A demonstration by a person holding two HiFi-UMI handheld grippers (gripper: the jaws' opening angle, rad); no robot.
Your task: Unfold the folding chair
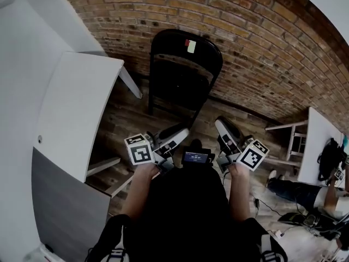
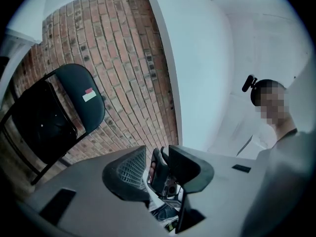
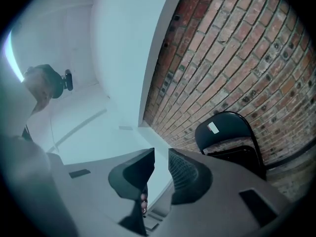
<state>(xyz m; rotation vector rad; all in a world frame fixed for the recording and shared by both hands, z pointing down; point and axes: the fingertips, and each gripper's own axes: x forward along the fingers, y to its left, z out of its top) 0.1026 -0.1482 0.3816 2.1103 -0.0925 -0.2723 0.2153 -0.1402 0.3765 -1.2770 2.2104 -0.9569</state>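
At floor's near side, left gripper (image 1: 181,132) jaws sit moderately apart, empty; nothing started. Chair (image 1: 184,72) stands folded at the floor's (image 1: 136,121) far edge against the brick wall (image 1: 262,42), untouched, so the whole unfold is left. Right gripper (image 1: 221,124) jaws narrow, empty. Chair: black, seat flat against back, pale sticker (image 1: 191,46) on backrest.

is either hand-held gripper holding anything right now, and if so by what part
Nothing is held. The left hand-held gripper and the right hand-held gripper both have their jaws apart and empty. The folding chair stands untouched at the brick wall.
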